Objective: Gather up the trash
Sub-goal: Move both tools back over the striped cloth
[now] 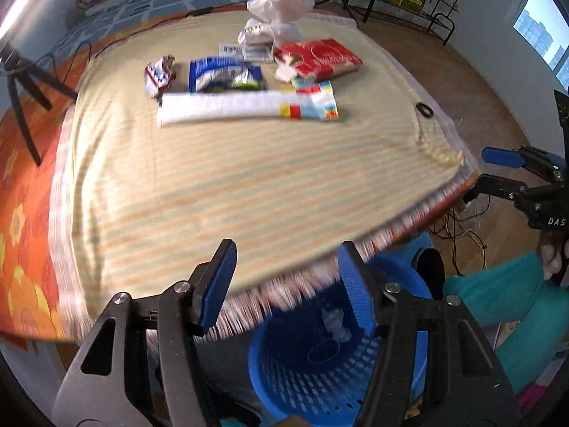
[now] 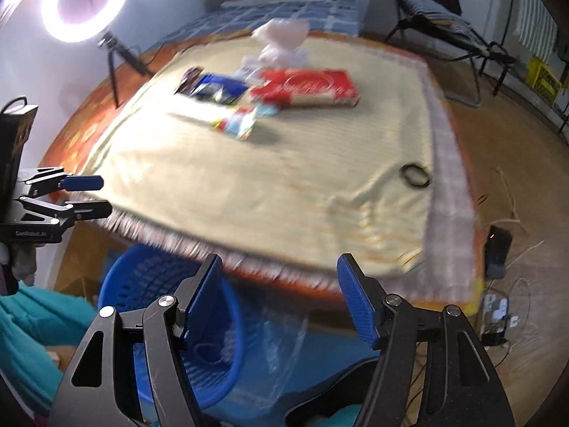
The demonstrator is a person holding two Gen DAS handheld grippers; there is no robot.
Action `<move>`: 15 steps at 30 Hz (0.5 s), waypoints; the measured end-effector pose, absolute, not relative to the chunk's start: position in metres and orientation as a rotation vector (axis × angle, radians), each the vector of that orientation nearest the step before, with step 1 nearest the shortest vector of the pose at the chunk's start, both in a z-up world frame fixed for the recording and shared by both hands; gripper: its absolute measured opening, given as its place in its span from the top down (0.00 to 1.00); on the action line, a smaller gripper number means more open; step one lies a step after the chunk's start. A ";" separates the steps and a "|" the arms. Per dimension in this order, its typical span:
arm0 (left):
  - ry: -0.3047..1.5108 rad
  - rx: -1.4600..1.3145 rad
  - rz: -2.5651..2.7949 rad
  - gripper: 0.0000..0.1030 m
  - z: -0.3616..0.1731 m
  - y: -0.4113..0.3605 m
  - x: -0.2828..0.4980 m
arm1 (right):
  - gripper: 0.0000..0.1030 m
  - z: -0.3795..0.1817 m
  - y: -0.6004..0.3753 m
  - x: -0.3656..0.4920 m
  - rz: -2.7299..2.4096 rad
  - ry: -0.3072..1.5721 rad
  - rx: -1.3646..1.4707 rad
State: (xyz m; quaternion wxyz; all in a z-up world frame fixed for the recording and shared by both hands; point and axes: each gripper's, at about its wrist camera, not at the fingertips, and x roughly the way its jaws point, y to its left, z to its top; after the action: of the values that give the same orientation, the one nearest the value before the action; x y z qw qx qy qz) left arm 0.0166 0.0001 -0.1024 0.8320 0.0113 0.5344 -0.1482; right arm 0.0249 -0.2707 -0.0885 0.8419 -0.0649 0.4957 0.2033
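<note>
Trash lies at the far side of a striped cloth-covered table (image 1: 213, 192): a red packet (image 1: 320, 58), a blue packet (image 1: 224, 74), a long white wrapper (image 1: 245, 106), a small crumpled wrapper (image 1: 158, 74) and a white plastic bag (image 1: 281, 7). A blue basket (image 1: 320, 363) stands below the near table edge with clear crumpled plastic inside. My left gripper (image 1: 288, 284) is open and empty over the table edge and basket. My right gripper (image 2: 281, 299) is open and empty above the basket (image 2: 170, 306). The red packet (image 2: 306, 87) shows in the right view too.
A black ring (image 1: 423, 109) lies near the table's right edge. A ring light (image 2: 83, 0) on a tripod stands at the left. A folding chair (image 2: 437, 10) and cables on the wooden floor are at the right. A bed lies behind the table.
</note>
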 end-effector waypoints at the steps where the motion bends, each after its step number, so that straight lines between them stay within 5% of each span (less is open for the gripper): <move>1: 1.125 0.029 -0.322 0.41 -0.100 0.000 0.025 | 0.36 -0.085 -0.275 0.030 0.426 1.044 -0.138; 15: 1.136 -0.020 -0.399 0.41 -0.099 -0.001 0.147 | 0.36 -0.095 -0.323 0.100 0.326 1.118 -0.033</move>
State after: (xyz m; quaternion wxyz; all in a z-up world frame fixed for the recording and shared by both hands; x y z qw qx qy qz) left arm 0.1465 -0.0007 -0.0994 0.8242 -0.0095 0.5342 -0.1878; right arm 0.0996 -0.3227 -0.0945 0.8351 -0.0155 0.5279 0.1541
